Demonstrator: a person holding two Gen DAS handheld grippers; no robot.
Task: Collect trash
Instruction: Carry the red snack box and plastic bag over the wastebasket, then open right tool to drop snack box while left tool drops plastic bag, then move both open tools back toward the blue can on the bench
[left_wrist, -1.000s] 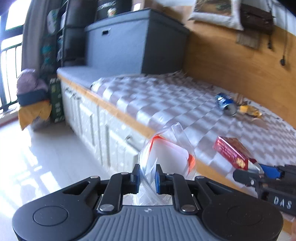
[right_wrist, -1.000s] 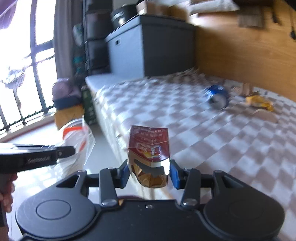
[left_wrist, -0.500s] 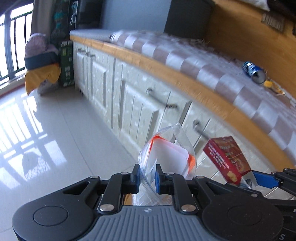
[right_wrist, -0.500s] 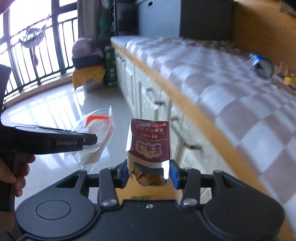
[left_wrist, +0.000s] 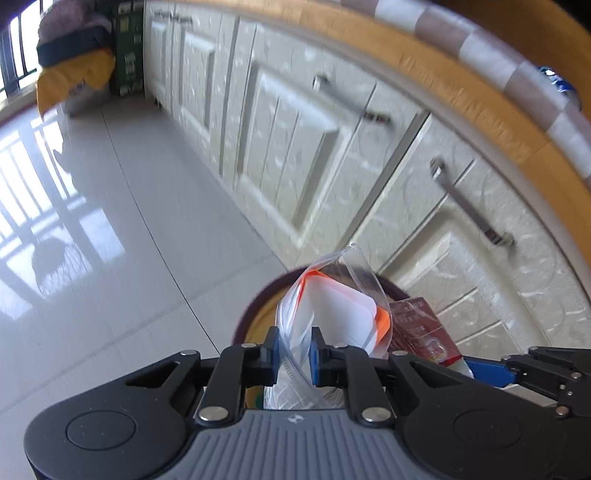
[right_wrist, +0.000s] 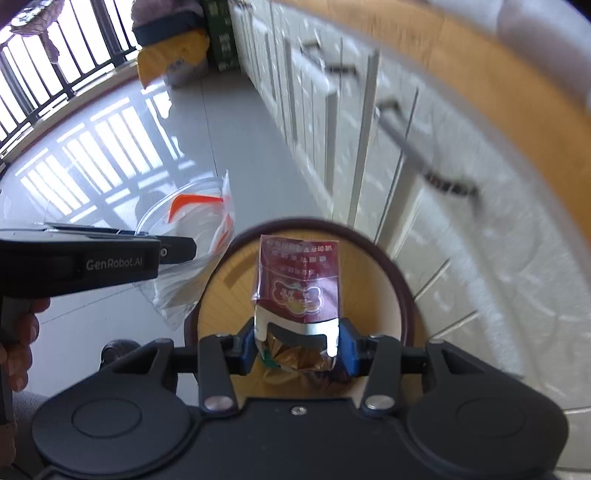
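The white cabinet fronts (left_wrist: 332, 155) with their long metal handles run along the right of both views under a wooden ledge, and the pale tiled floor (left_wrist: 110, 229) spreads to the left, so I am working low, beside the cabinets and not up on the surface. Below me stands the round bin (right_wrist: 400, 295) with its dark rim and light, wood-coloured inside; I judge it is there to take whatever I collect. My right claw (right_wrist: 297, 341) sits directly over its mouth, jaws part-way in and clamped on the sides of a crumpled red snack packet (right_wrist: 299, 280), which stands upright above the fingers so it can fall straight in. My left claw (left_wrist: 293, 350) is pinched tight on the edge of a clear plastic bag (left_wrist: 343, 306) with orange trim, which hangs over the bin's left rim, just beside the packet. A hand (right_wrist: 16, 339) grips that tool's handle at the near left. Far up the ledge a blue can (left_wrist: 565, 86) lies uncollected.
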